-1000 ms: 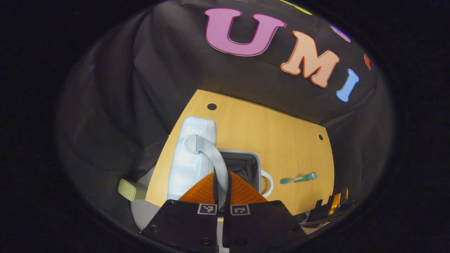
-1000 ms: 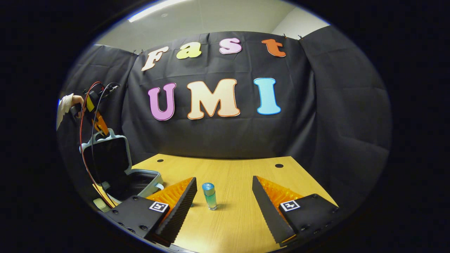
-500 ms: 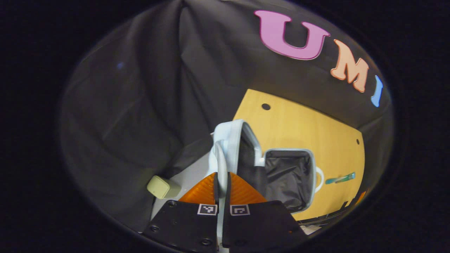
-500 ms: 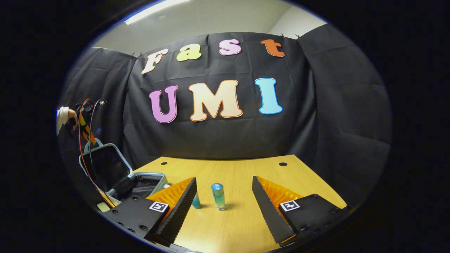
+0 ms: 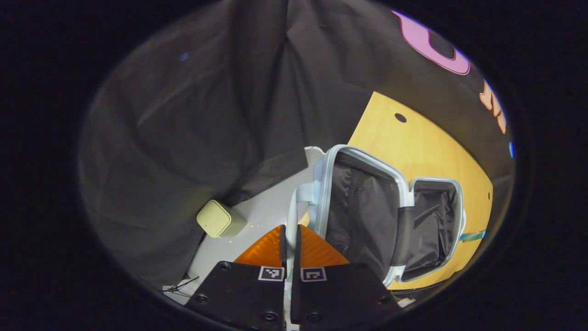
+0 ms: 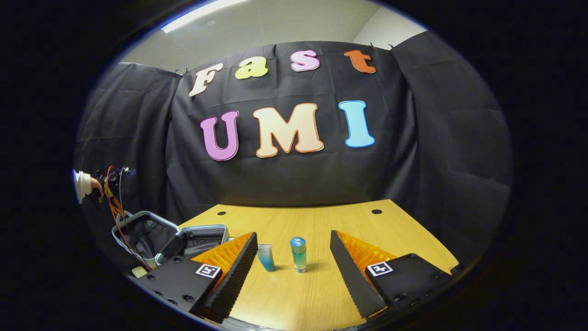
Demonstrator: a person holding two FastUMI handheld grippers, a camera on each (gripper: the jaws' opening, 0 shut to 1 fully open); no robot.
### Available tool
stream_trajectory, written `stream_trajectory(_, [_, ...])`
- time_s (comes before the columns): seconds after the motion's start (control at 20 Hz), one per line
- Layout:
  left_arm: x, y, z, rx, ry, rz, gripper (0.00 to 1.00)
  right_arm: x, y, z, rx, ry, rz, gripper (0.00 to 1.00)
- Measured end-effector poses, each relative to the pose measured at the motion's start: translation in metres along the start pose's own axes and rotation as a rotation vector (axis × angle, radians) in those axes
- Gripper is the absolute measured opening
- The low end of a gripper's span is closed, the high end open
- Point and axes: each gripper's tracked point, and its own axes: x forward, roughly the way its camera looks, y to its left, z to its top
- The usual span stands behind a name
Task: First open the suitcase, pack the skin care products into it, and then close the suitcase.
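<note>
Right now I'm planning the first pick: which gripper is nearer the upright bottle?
Right. The right gripper is open, with the bottle just ahead between its fingers; the left gripper grips the suitcase handle.

A ceiling strip light point(image 6: 202, 13) glows at the top of the right gripper view and throws even, soft light over the wooden surface point(image 6: 317, 230), which reads bright and warm against the dark booth wall. The small blue-green bottle point(image 6: 298, 254) casts a short, faint shadow to its right. The left gripper view is dimmer; the suitcase lining point(image 5: 363, 216) swallows detail, while the pale floor point(image 5: 266, 211) catches mild light. Fisheye bending curves the surface's edges in both views, and sharpness falls off toward the rims.
</note>
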Motion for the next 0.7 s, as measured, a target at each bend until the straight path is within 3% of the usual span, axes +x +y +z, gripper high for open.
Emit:
stream_trajectory(0.4, [0.056, 0.018, -0.016, -0.035, 0.088, 0.014, 0.00, 0.001, 0.011, -0.001, -0.035, 0.025, 0.001, 0.98])
stream_trajectory(0.5, [0.058, 0.025, -0.018, -0.011, 0.075, 0.063, 0.07, 0.005, 0.012, -0.006, -0.051, 0.040, 0.007, 0.98])
stream_trajectory(0.6, [0.055, 0.013, -0.014, 0.005, 0.050, 0.056, 0.32, 0.008, 0.013, -0.007, -0.052, 0.045, 0.014, 0.99])
stream_trajectory(0.7, [0.041, 0.011, -0.013, 0.069, 0.023, 0.096, 0.75, 0.014, 0.015, -0.012, -0.037, 0.054, 0.027, 0.98])
